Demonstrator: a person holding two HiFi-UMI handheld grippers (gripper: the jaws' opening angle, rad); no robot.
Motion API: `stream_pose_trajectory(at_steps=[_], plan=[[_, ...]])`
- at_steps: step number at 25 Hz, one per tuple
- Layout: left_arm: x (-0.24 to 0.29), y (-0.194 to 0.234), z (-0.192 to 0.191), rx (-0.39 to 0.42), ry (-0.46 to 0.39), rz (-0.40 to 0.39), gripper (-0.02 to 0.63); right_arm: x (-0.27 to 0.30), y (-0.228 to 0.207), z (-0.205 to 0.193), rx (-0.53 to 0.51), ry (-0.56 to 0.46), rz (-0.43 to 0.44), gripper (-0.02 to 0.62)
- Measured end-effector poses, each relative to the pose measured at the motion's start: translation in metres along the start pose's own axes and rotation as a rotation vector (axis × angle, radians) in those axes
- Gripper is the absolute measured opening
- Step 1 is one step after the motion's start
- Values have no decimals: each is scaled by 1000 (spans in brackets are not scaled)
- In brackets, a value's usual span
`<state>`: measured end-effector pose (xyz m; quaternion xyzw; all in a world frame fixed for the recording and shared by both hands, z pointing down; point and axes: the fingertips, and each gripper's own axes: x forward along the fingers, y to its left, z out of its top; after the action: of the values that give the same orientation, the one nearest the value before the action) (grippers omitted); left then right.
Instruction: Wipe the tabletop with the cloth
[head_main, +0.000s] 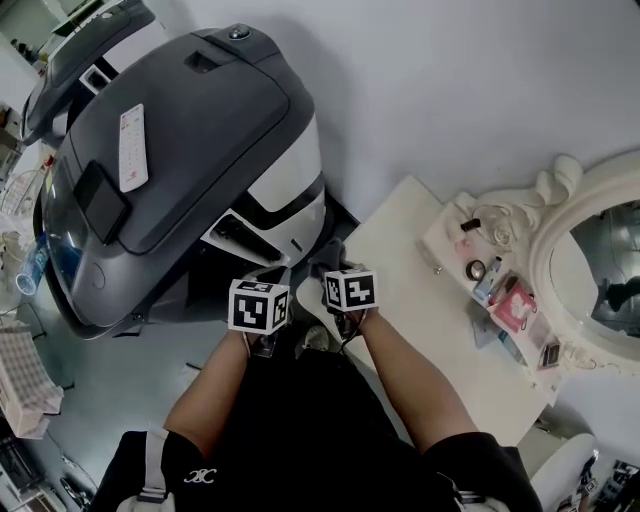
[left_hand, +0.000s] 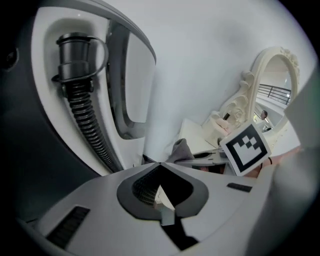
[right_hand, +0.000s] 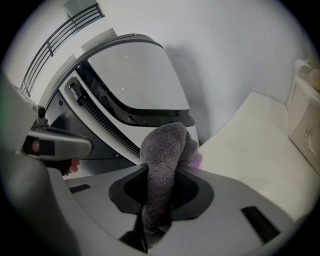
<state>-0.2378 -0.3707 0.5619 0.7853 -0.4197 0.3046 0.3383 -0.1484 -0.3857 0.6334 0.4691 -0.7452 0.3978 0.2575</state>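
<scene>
Cloth (right_hand: 165, 145): grey, fuzzy, bunched, beside the tabletop's corner.
Tabletop (right_hand: 255, 140): smooth, cream.
Right gripper (right_hand: 161, 172): clamped on cloth.
Left gripper (left_hand: 160, 165): jaws together, empty.

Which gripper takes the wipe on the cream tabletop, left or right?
Right. The right gripper grips the grey cloth and sits beside the tabletop; the left gripper is shut, holds nothing, and is farther off.

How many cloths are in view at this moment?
1. A grey cloth is clamped in the right gripper, near the edge of the white tabletop. The clutter by the mirror could hide another.
</scene>
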Motion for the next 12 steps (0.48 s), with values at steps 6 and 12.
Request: stream_pose_trajectory(at_steps=[6,12], plan=[[-14,10,-8,-52,-20,36,0,2,45,-33,-56,48,90,94],[-16,3,-9,-10,-13,10,0,-2,55,-40,23,29,140,94]])
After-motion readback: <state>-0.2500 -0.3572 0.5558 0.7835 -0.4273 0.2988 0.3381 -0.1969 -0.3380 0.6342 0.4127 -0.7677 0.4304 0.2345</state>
